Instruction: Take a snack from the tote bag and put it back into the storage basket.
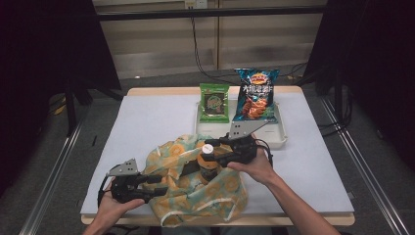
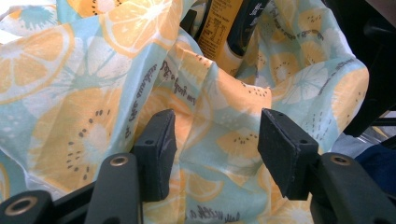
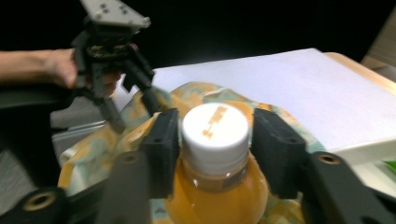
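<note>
A cloth bag [image 1: 186, 196] printed with orange slices lies crumpled at the table's front middle. An orange juice bottle [image 1: 209, 169] with a white cap stands upright in its mouth. My right gripper [image 1: 209, 152] reaches in from the right. Its jaws straddle the cap [image 3: 215, 128], with a thin gap on one side, so it is open. My left gripper [image 1: 155, 187] sits at the bag's left edge, open, and a fold of the fabric [image 2: 215, 140] bulges between its pads without being pinched. The bottle's label [image 2: 219, 28] shows past the fabric. In the right gripper view the left gripper [image 3: 135, 114] is beyond the bag.
A white tray [image 1: 281, 137] stands at the back right of the white table cover. It holds a green snack packet [image 1: 214, 102] and a blue chips bag [image 1: 255, 95]. Dark frame posts and rails flank the table on both sides.
</note>
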{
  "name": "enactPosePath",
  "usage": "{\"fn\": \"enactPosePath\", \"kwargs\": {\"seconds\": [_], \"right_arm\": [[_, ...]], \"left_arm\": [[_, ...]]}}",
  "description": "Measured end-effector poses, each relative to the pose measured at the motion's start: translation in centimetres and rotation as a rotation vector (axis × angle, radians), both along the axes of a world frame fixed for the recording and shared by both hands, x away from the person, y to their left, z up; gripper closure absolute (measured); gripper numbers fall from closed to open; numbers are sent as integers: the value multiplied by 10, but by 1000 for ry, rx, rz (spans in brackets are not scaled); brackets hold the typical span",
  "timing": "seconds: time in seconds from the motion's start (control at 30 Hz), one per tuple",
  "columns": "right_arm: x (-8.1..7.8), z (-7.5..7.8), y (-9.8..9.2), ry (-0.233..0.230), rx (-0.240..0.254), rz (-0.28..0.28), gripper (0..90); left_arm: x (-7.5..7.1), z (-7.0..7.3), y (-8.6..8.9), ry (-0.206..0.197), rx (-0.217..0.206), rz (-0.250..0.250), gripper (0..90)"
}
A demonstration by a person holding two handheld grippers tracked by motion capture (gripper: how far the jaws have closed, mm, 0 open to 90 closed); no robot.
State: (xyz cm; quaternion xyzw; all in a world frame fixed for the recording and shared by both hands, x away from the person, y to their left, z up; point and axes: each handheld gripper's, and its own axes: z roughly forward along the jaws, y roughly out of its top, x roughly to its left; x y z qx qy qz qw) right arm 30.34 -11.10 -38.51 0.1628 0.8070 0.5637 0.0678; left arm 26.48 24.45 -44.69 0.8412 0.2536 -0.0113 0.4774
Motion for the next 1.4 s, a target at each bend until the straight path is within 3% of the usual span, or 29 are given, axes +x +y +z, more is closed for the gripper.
{"fn": "enactPosePath", "kwargs": {"seconds": [0.2, 0.33, 0.53, 0.93, 1.17, 1.4], "right_arm": [[-9, 2, 8, -43, 10, -78, 542], [-12, 0, 7, -42, 20, -135, 546], [-20, -5, 5, -45, 6, -157, 569], [-16, -7, 7, -37, 10, -143, 588], [-13, -4, 4, -16, 0, -130, 593], [-11, -1, 2, -8, 2, -116, 594]], "left_arm": [[-1, 0, 0, 0, -6, -2, 464], [-1, 0, 1, 4, -12, 5, 465], [0, 1, 2, -1, -6, 3, 465], [-1, 0, 1, -2, -6, 5, 463], [-1, 0, 1, -13, -5, 8, 420], [-2, 2, 2, -28, -30, 17, 357]]}}
